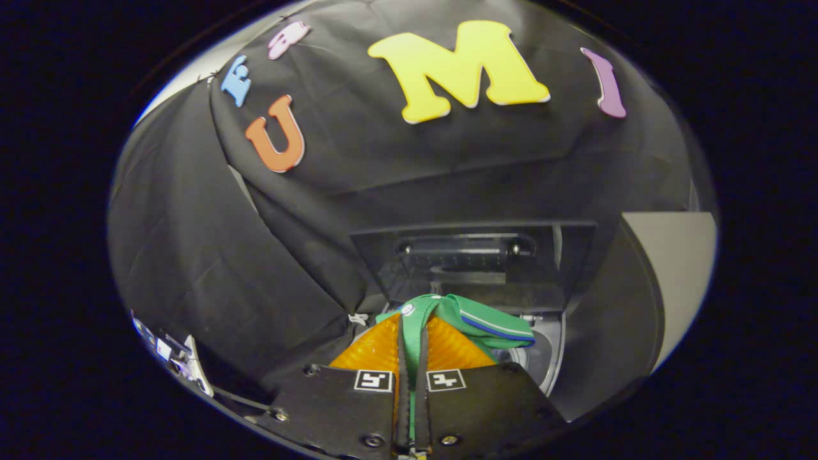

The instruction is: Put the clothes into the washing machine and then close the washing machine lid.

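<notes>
The hand-held gripper [412, 332] grasps the green garment [473, 319] above the washing machine [549, 358], its lid [473, 262] raised; dropping and closing remain.

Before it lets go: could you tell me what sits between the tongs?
In the gripper view, green cloth is pinched between the tongs, above the washer.

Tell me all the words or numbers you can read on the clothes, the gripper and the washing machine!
No word or number can be read.
Gripper, shut on the green garment: two square markers, black-and-white patterns, not words.
Green garment: a small round badge, too small to read.
Washing machine, with its lid up: no text that can be made out.
</notes>
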`<action>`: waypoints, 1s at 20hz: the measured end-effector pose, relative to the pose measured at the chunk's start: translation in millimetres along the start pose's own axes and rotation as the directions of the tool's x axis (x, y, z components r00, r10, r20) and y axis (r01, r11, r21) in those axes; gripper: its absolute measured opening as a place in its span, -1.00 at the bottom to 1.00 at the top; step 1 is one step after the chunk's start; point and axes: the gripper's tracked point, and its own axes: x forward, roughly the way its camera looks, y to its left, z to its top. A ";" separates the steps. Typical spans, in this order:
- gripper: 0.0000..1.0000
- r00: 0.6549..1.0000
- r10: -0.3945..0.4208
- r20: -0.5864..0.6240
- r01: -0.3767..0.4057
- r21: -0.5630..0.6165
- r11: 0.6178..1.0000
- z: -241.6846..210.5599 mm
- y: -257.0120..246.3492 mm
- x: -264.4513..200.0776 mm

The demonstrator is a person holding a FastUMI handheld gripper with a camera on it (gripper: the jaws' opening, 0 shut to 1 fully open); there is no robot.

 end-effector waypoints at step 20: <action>-0.85 0.919 -0.217 -0.330 0.252 0.067 0.965 -114.9 -69.2 92.6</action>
